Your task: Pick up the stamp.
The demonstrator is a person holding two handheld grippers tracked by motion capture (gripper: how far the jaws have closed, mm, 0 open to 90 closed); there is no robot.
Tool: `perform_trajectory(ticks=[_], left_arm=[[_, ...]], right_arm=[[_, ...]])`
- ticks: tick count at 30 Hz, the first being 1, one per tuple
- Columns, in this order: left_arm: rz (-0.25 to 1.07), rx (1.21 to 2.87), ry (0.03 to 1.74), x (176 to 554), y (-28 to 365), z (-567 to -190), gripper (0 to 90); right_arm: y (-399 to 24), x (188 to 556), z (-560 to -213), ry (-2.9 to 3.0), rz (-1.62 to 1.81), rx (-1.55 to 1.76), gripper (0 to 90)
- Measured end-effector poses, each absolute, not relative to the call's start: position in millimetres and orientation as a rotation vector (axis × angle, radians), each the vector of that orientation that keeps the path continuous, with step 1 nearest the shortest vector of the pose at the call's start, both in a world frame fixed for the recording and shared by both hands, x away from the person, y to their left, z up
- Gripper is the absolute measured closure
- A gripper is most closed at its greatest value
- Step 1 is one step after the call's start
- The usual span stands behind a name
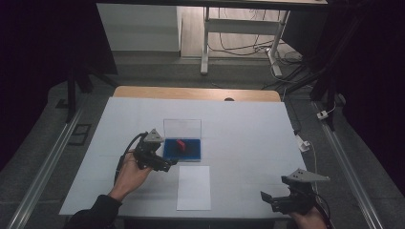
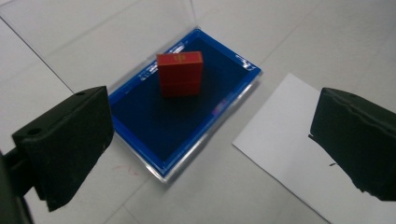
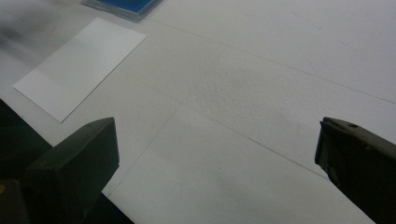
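A small red block [image 1: 181, 144] [image 2: 180, 73] stands upright on the blue pad of an open clear case [image 1: 183, 151] [image 2: 182, 121], whose transparent lid [image 1: 182, 128] stands up at the back. My left gripper [image 1: 168, 163] [image 2: 210, 144] is open just left of the case's near corner, its jaws wide apart and empty. A white sheet of paper [image 1: 194, 187] [image 2: 299, 154] [image 3: 79, 65] lies in front of the case. Close to the table's front right edge my right gripper [image 1: 270, 199] [image 3: 217, 172] hovers open with nothing between its jaws.
A large white cover [image 1: 239, 133] spreads over the wooden table [image 1: 196, 92]. Beyond the table stand desk legs [image 1: 205, 43] and loose cables [image 1: 248, 45] on the floor. Metal rails [image 1: 45, 167] run along both sides.
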State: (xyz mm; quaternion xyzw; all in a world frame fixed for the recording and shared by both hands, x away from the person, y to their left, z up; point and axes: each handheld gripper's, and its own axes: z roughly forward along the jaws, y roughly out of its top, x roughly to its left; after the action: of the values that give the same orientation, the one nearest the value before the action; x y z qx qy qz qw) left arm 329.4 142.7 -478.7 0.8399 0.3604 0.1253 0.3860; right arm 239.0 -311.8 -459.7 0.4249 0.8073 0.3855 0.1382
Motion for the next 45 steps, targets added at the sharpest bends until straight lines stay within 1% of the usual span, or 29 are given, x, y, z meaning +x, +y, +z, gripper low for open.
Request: perform_trajectory(ticks=[5,10,15,21,23,27,31,32,33,34,35,42,43,45], left_arm=[[0.365,2.148,0.943,338.6,135.3,-481.2,0.0],[0.347,2.166,0.950,349.5,127.8,-486.6,0.0],[0.366,2.194,0.962,359.7,120.1,-492.9,0.0],[0.354,2.220,0.980,371.4,110.9,-500.8,0.0],[0.372,2.247,0.985,373.8,106.7,-503.2,0.9],[0.406,2.270,0.985,375.0,101.9,-504.8,8.3],[0.402,2.248,1.006,376.6,102.6,-502.7,21.3],[0.398,2.246,1.011,377.3,103.0,-502.2,26.4],[0.399,2.243,1.015,377.9,103.4,-501.7,26.4],[0.396,2.236,1.023,378.3,103.8,-501.2,31.8],[0.393,2.231,1.027,378.8,104.5,-500.5,31.8],[0.340,2.218,1.041,380.8,107.4,-498.7,45.7],[0.332,2.218,1.040,380.8,107.2,-498.9,48.5],[0.319,2.213,1.034,380.5,107.0,-498.5,57.5]], right_arm=[[-311.8,238.9,-459.6,2.336,1.112,1.228,0.0],[-311.6,238.9,-459.7,2.338,1.110,1.227,0.0],[-311.6,238.9,-459.8,2.338,1.109,1.225,0.0],[-311.7,238.9,-459.8,2.339,1.109,1.224,0.0],[-311.7,238.9,-459.8,2.339,1.108,1.223,0.0],[-311.7,239.0,-459.9,2.341,1.108,1.223,0.0],[-311.7,239.0,-459.9,2.342,1.108,1.222,0.0],[-311.6,238.9,-459.9,2.343,1.107,1.221,0.0],[-311.6,238.9,-459.9,2.343,1.107,1.221,0.0],[-311.7,238.9,-459.9,2.343,1.107,1.221,0.0],[-311.7,238.9,-459.9,2.343,1.107,1.221,0.0],[-311.7,238.7,-459.9,2.342,1.108,1.225,0.0],[-311.7,238.6,-459.9,2.342,1.108,1.225,0.0],[-311.7,238.5,-459.9,2.342,1.107,1.226,0.0]])
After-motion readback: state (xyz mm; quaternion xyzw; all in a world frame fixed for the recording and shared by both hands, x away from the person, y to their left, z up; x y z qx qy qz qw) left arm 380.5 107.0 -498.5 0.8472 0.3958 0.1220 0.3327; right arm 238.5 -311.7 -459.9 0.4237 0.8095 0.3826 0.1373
